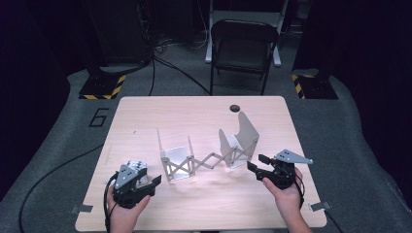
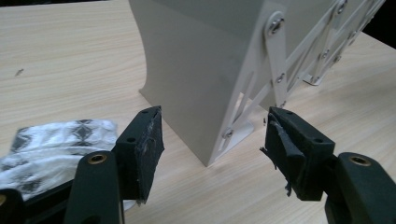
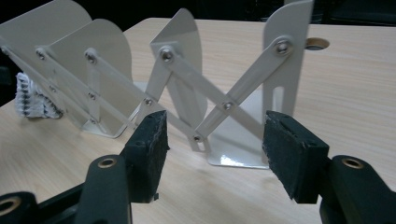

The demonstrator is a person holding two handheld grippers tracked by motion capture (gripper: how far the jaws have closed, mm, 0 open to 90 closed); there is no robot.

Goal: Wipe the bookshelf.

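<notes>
A white metal extending rack [image 1: 208,159] with upright plates joined by a scissor lattice stands stretched out across the middle of the wooden table [image 1: 194,111]. My left gripper [image 1: 148,177] is at the rack's near left end, open, with nothing between its jaws. In the left gripper view the jaws [image 2: 212,126] face the end plate of the rack [image 2: 196,70]. My right gripper [image 1: 258,162] hovers open by the rack's right end. In the right gripper view its jaws [image 3: 215,126] face the rack [image 3: 187,79] and its crossed bars without touching them.
A black-and-white patterned packet [image 1: 136,168] lies on the table just by my left gripper; it also appears as the packet [image 2: 60,140] and, behind the rack's far end, the packet [image 3: 30,93]. A cable hole [image 1: 235,108] is at the table's far edge. A folding chair [image 1: 243,43] stands beyond.
</notes>
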